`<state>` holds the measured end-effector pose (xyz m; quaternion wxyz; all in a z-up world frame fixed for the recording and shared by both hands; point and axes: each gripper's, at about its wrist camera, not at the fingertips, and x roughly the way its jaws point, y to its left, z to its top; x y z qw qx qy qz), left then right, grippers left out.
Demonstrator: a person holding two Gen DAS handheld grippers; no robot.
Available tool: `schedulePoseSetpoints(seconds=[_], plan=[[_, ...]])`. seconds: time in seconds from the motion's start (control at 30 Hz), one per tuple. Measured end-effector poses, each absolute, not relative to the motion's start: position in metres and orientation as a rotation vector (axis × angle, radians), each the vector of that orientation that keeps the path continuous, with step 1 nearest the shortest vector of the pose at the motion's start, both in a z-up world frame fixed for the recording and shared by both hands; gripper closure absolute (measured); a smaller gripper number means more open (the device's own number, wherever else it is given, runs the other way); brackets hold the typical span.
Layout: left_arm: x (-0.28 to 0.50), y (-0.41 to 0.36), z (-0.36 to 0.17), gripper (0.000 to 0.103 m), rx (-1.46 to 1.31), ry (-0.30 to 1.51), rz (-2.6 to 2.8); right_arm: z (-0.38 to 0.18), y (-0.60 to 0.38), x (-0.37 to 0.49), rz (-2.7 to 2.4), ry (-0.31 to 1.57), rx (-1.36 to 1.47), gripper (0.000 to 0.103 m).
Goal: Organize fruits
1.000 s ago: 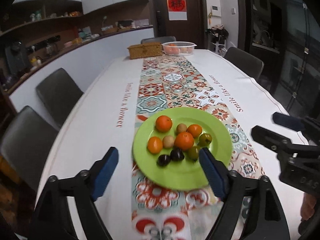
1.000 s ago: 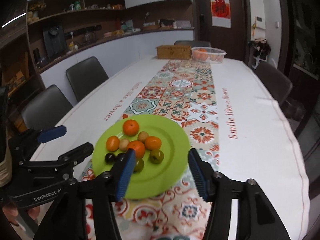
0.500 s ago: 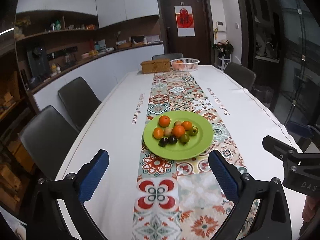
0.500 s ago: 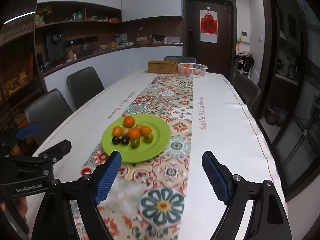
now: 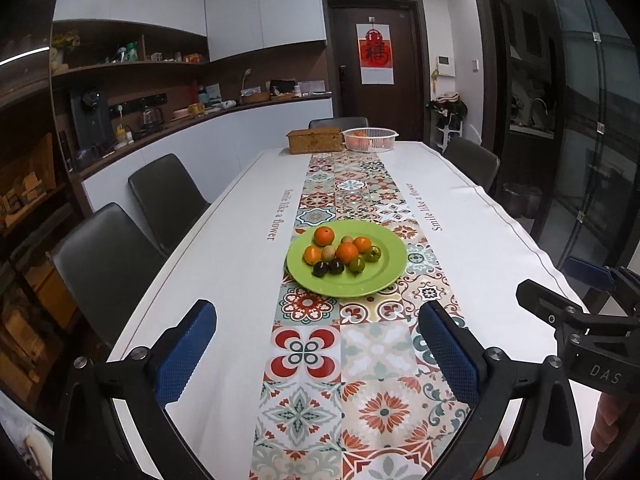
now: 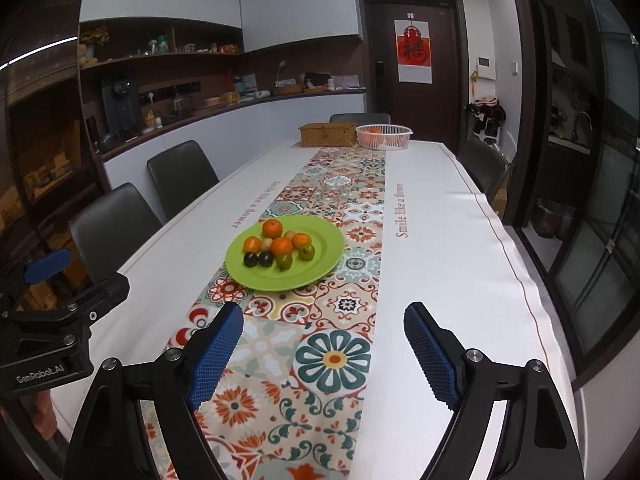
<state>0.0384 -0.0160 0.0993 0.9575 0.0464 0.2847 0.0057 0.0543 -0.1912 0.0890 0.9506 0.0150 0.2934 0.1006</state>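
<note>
Green plate [image 5: 376,284] mid-surface on the patterned runner [image 5: 360,344] already carries the fruits [image 5: 342,254] — oranges, dark plums, green ones — clustered together. Both tools, left tool [image 5: 320,352] and right tool [image 6: 320,350], stand wide and empty, well short of the plate. Sorting looks done, or nearly — a far white basket [image 5: 370,139] holds more oranges.

Stretching away ahead of both grippers: a long dining table under a white tablecloth [image 5: 240,240] printed with red lettering. Running down its middle, passing beneath the spread fingers, a patterned tile-print runner [image 5: 320,360]. Sitting on the runner, well ahead of the fingertips, a round lime-green plate [image 6: 320,264]. Standing at the far end, side by side, a woven wicker box [image 5: 315,142] and a white plastic basket [image 5: 370,139].
</note>
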Motion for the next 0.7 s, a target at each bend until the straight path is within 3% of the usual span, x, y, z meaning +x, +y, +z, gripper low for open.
schedulePoseSetpoints(seconds=[0.7], plan=[[0.011,-0.024,0.118,0.0,0.095,0.524,-0.018,0.103,-0.198,0.029,0.201,0.563,0.046,0.019]])
